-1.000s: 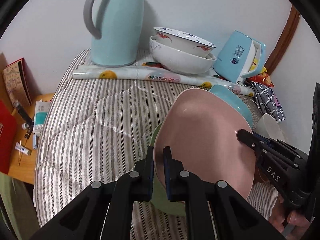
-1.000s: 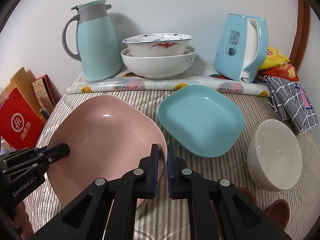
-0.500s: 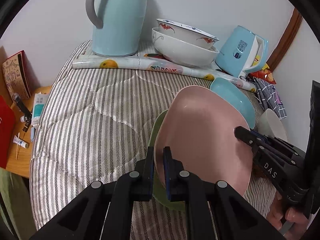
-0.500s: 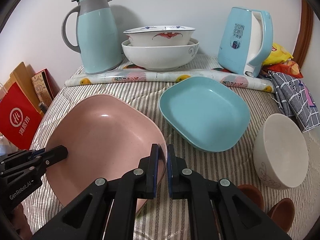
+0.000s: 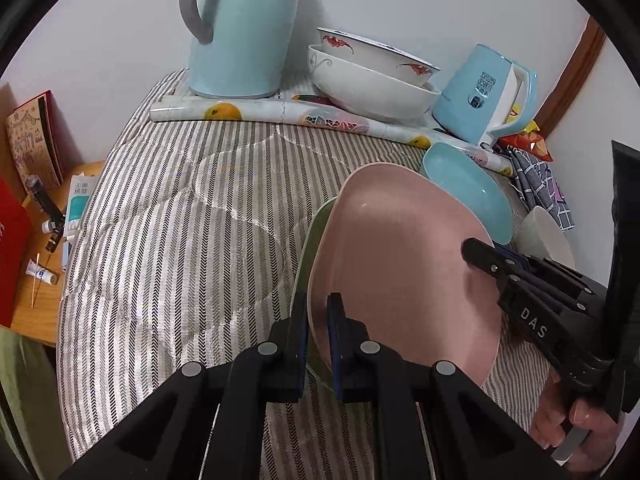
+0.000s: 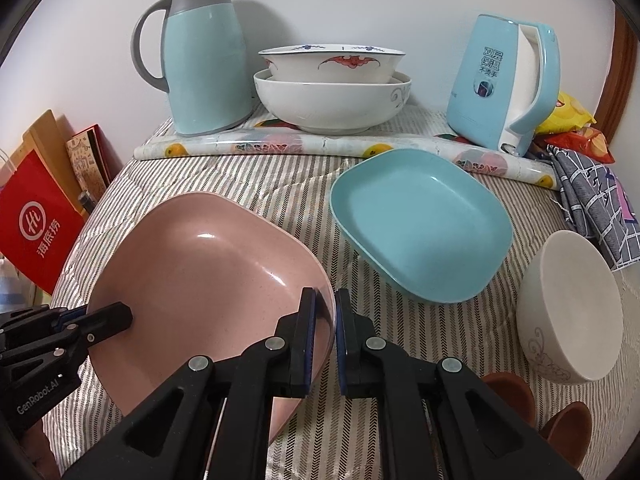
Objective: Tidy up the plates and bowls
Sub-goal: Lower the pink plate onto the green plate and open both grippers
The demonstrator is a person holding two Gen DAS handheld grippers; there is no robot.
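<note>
You have the pink plate (image 6: 208,280) clamped from two sides. Your left gripper (image 5: 318,344) is closed on the plate's near-left rim, one finger inside the dish and the other behind it. Your right gripper (image 6: 326,332) is closed on the opposite rim, with the edge pinched between its pads. The plate sits tilted, its left side raised toward you, over the striped quilted cloth (image 5: 180,220).

Take the pink plate as your landmark. Directly under its left edge a green plate (image 5: 310,248) shows as a thin crescent; from the pictures you cannot tell whether the two touch. Just beyond the pink plate's right side lies the teal plate (image 6: 420,228), resting on the cloth, apart from the pink one. Further right of that, a cream bowl (image 6: 572,308) is tipped on its side. Near it, at your lower right, two brown cups (image 6: 540,412) stand partly hidden by the gripper frame.

Behind the pink plate, against the wall, a patterned bowl (image 6: 332,62) is nested in a larger white bowl (image 6: 332,100). A teal thermos jug (image 6: 204,56) stands to their left and a blue kettle (image 6: 504,80) to their right, with a rolled floral sheet (image 6: 320,146) lying in front of all three. A red bag (image 6: 36,224) stands off the pink plate's far left.
</note>
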